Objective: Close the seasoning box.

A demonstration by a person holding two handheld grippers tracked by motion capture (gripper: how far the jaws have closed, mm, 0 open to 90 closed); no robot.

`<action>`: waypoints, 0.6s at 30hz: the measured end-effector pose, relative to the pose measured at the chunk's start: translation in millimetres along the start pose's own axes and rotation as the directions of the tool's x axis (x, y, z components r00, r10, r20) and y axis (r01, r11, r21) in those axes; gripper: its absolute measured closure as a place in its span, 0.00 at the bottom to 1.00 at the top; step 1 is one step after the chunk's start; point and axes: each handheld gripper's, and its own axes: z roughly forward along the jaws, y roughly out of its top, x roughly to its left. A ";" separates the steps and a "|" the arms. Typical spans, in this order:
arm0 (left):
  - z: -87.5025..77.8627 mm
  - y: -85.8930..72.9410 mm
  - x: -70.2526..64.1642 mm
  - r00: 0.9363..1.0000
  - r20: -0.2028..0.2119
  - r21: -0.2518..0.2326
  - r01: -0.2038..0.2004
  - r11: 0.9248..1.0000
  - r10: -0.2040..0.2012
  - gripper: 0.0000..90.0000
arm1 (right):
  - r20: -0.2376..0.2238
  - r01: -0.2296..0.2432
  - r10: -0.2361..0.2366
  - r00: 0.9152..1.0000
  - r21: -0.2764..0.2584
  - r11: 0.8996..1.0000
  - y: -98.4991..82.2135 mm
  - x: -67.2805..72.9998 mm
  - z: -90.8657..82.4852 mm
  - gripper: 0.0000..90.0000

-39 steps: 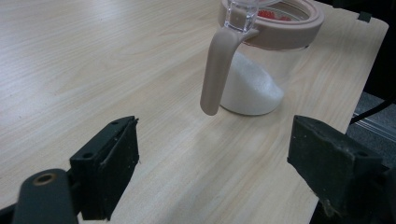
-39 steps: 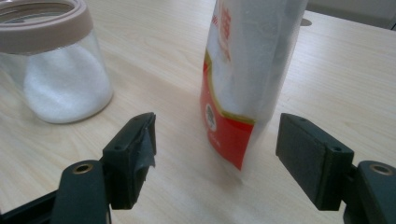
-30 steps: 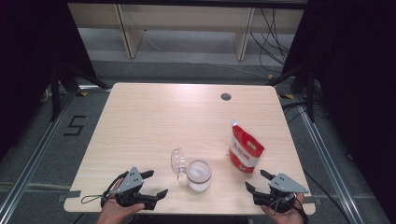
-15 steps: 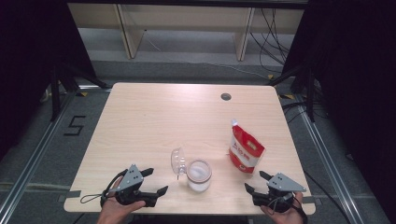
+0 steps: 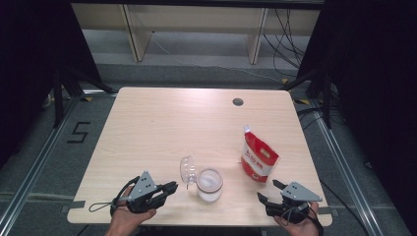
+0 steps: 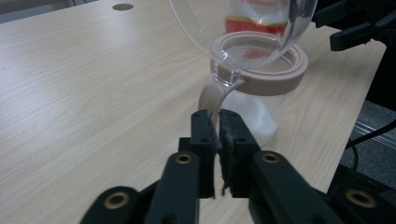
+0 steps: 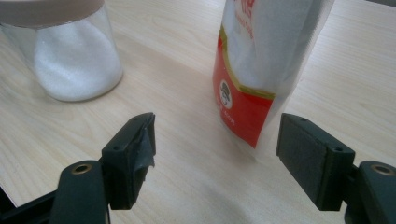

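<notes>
the left gripper [image 5: 169,187] sits at the table's [image 5: 162,128] near left edge; its jaws have just been closing and now stand narrow, nothing pinched between them, their tips just short of the jar's [image 5: 209,185] pinkish hinge strap [image 6: 208,95]; the step in hand looks like a first approach to the jar, and to do it well the jaws would need to part again and take the strap or the collar [image 6: 275,79] squarely, low and level, so the light jar neither tips nor slides; the open domed lid [image 5: 188,169] leans toward this gripper, so coming in under it rather than against it seems wise; the jar itself stands near the front edge at the middle, clear-walled, partly full of white grains, its clear lid flipped back on the strap; to its right stands the red and white pouch [image 5: 258,161], upright, spout at the top, apart from the jar; the right gripper [image 5: 271,192] rests at the near right corner, jaws wide and empty, pointed at the pouch's foot
</notes>
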 end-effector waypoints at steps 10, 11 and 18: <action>8.0 12.1 -6.2 1.000 0.006 0.000 0.011 1.000 -0.011 0.99 | -0.002 -0.030 0.030 1.000 0.003 1.000 -0.1 3.5 -0.2 0.33; 8.4 13.4 -5.6 1.000 0.003 -0.004 0.000 1.000 0.000 0.99 | -0.004 -0.029 0.029 1.000 0.006 1.000 0.1 3.5 -0.4 0.33; 9.8 15.9 -5.6 1.000 0.003 -0.004 0.005 1.000 -0.005 0.99 | -0.003 0.005 -0.005 1.000 -0.005 1.000 0.4 1.3 0.7 0.33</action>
